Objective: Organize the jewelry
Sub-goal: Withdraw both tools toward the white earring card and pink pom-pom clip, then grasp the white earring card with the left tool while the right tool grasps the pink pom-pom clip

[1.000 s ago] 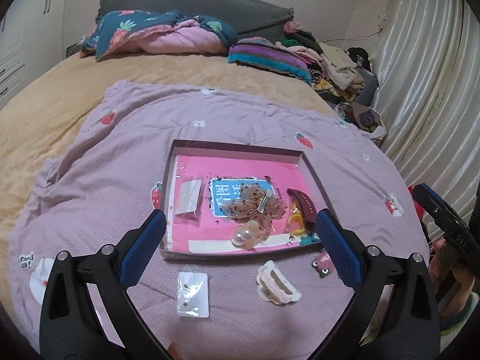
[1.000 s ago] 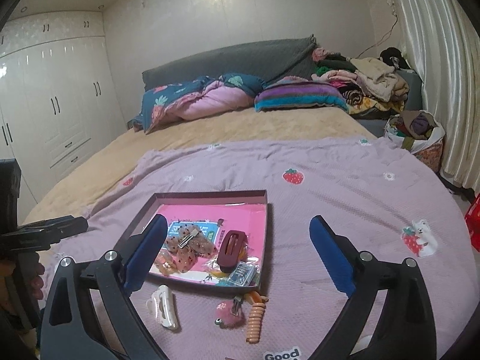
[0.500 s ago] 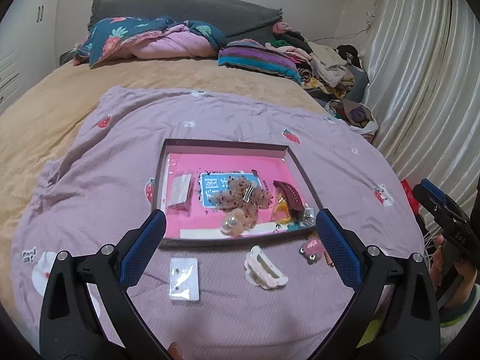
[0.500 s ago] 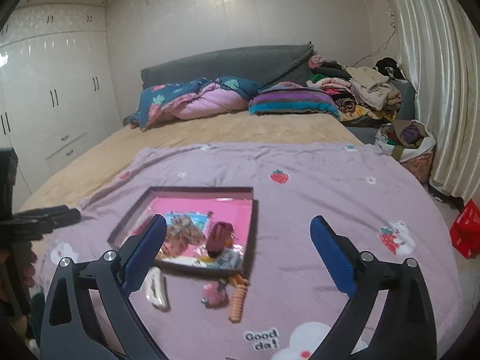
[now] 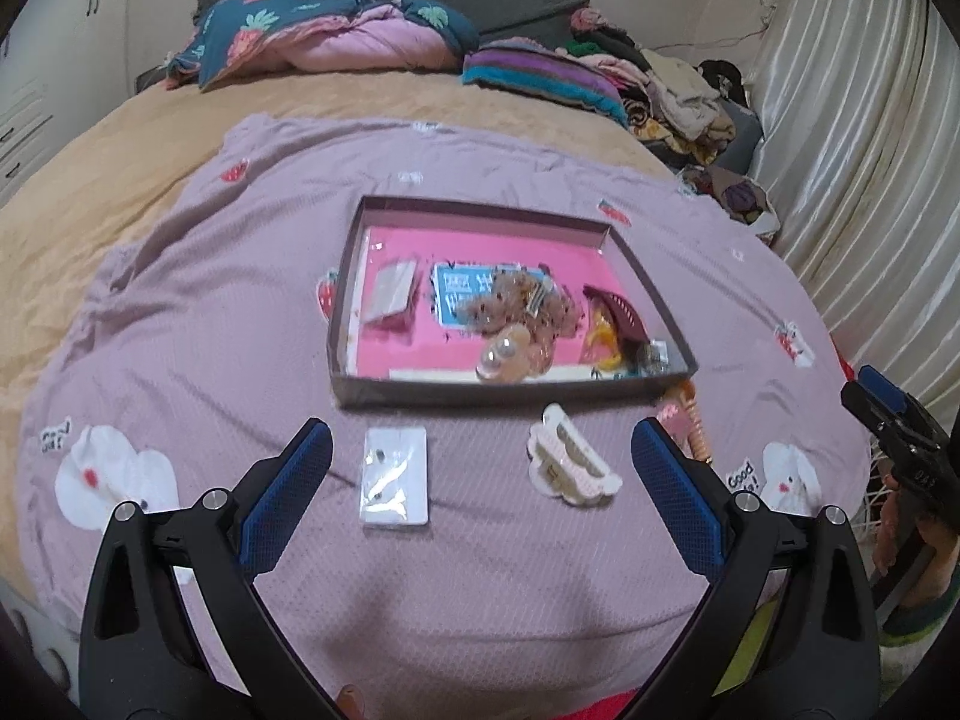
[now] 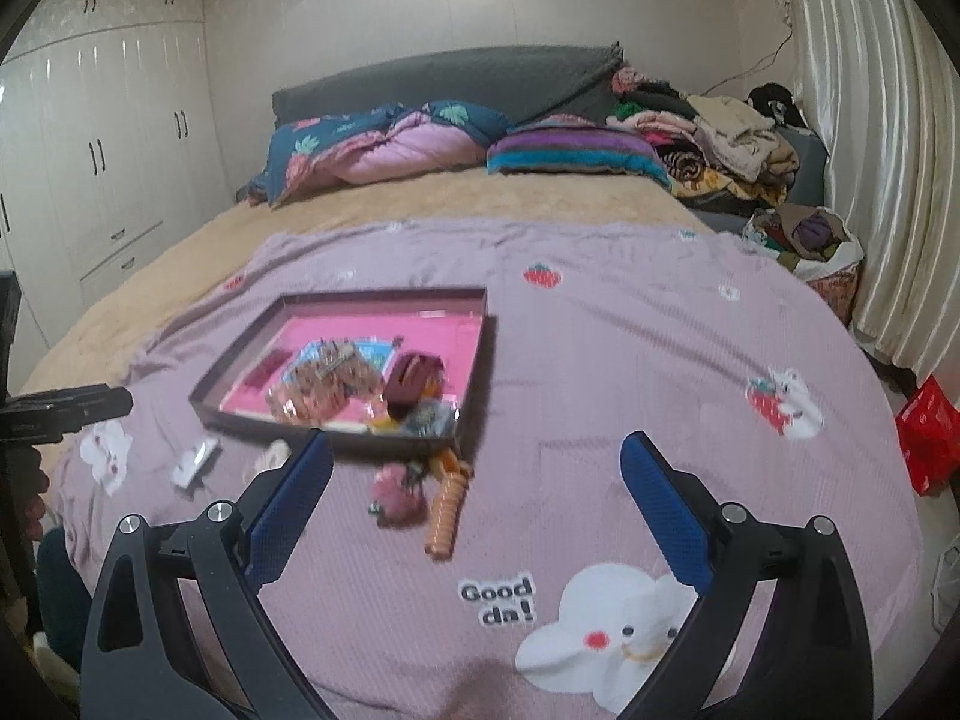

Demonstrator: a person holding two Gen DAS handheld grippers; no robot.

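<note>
both the left gripper [image 5: 480, 498] and the right gripper [image 6: 474, 504] are held with jaws spread wide and empty, probably readied for a pick. loose pieces are left just outside the tray [image 5: 510, 391]: an earring card [image 5: 395, 476], a white claw clip [image 5: 570, 463], a coil tie [image 6: 447, 507]. open blanket [image 5: 480, 588] is left before its near rim for an approach.

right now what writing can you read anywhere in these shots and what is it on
"Good da!" on the purple blanket, beside the white cartoon patch.
The same words show again by another white patch, and partly at the blanket's left edge.
White print on the blue card in the tray: too blurred to read.
</note>
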